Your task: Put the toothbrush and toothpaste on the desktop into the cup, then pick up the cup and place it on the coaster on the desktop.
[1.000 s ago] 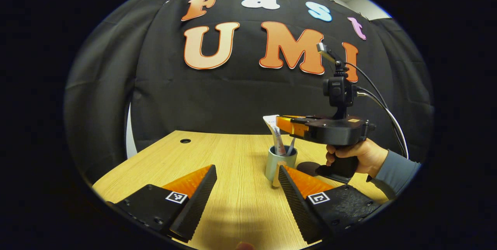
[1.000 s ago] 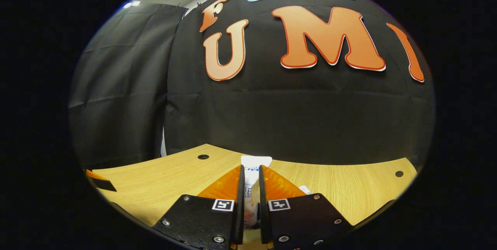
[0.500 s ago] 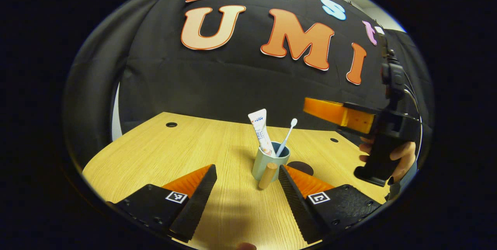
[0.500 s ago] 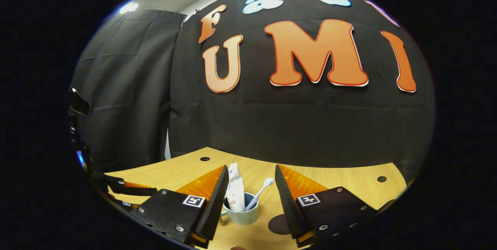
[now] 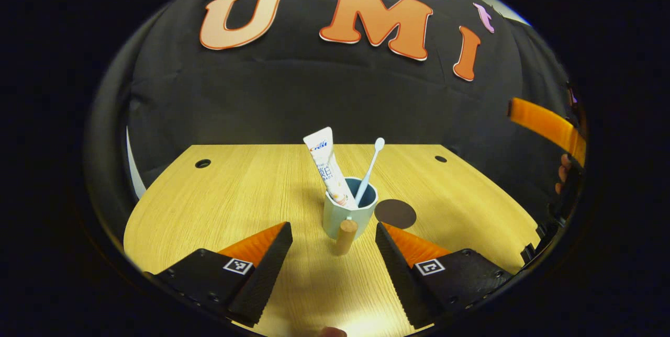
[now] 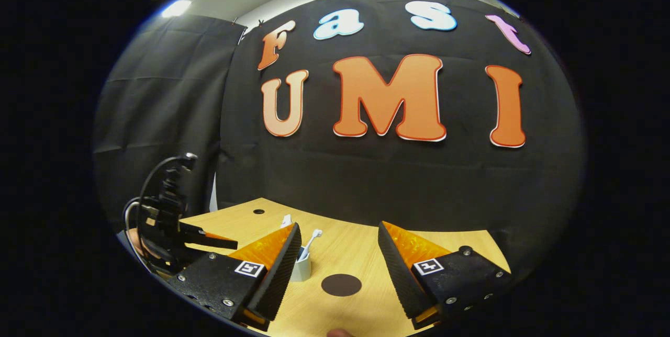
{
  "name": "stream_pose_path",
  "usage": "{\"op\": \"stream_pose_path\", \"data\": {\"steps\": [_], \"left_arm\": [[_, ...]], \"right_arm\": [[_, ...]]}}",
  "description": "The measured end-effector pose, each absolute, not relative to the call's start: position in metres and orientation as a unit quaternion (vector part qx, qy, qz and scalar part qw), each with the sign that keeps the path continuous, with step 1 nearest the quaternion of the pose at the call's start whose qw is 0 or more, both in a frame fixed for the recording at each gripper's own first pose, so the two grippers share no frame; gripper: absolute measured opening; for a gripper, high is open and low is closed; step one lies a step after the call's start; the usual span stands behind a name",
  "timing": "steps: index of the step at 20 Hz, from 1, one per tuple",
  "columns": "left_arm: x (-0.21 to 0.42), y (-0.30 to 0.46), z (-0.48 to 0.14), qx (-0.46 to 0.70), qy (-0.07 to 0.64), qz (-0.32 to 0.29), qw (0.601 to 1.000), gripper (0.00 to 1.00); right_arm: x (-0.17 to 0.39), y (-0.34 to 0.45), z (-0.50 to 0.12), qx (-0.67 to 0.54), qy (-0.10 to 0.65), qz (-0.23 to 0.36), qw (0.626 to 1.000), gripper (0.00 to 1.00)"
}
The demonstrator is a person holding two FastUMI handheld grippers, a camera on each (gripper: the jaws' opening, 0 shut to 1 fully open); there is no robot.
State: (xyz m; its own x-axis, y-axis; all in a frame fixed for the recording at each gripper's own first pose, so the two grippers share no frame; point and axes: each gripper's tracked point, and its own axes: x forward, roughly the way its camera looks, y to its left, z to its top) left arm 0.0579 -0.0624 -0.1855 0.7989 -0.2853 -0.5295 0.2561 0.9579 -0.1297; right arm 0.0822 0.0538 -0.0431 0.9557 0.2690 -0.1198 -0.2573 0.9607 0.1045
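- Two things stand in the cup [image 5: 349,215]: the toothpaste [image 5: 330,168] leaning toward the left of the left gripper view, and the toothbrush [image 5: 369,168] leaning the other way, bristle end up.
- The cup stands upright on the desk [image 5: 246,190], with its short wooden handle [image 5: 345,236] pointing toward the camera in the left gripper view.
- The coaster [image 5: 395,213], a dark round disc, lies flat on the desk just beside the cup, on its right in this view; the cup is not on it.
- The left gripper [image 5: 332,245] hovers low over the desk with its fingers spread wide and nothing between them; the cup and its handle sit just ahead, in line with the gap.
- At the right edge of the left gripper view, one finger of the right gripper [image 5: 547,128] reaches in, raised above the desk, with the fingers of a hand [image 5: 561,173] below it.
- In the right gripper view, the right gripper [image 6: 339,266] is also spread wide and grips nothing; the coaster [image 6: 341,284] lies on the desk between its fingers.
- There the cup [image 6: 302,269] is partly hidden behind the left-hand finger, with the toothbrush [image 6: 311,241] and the tip of the toothpaste [image 6: 286,220] showing above it.
- The left gripper [image 6: 209,240] shows at the left of that view, a cable looping over its top.
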Motion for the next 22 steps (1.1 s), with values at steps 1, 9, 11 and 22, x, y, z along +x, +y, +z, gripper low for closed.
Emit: {"op": "stream_pose_path", "data": {"steps": [1, 9, 11, 22], "left_arm": [[0.063, -0.068, -0.191, -0.024, 0.294, -0.15, 0.944, 0.96], [0.088, -0.086, -0.234, -0.007, 0.415, -0.178, 0.892, 0.96], [0.087, -0.089, -0.237, -0.017, 0.444, -0.179, 0.878, 0.96], [0.093, -0.102, -0.261, 0.059, 0.532, -0.178, 0.826, 0.88]], "right_arm": [[0.075, 0.043, -0.038, 0.041, 0.063, 0.125, 0.989, 0.88], [0.025, -0.011, -0.041, 0.05, 0.067, 0.091, 0.992, 0.89], [0.017, -0.023, -0.048, 0.05, 0.074, 0.081, 0.993, 0.89], [-0.011, -0.033, -0.059, 0.031, 0.074, 0.084, 0.993, 0.92]]}}
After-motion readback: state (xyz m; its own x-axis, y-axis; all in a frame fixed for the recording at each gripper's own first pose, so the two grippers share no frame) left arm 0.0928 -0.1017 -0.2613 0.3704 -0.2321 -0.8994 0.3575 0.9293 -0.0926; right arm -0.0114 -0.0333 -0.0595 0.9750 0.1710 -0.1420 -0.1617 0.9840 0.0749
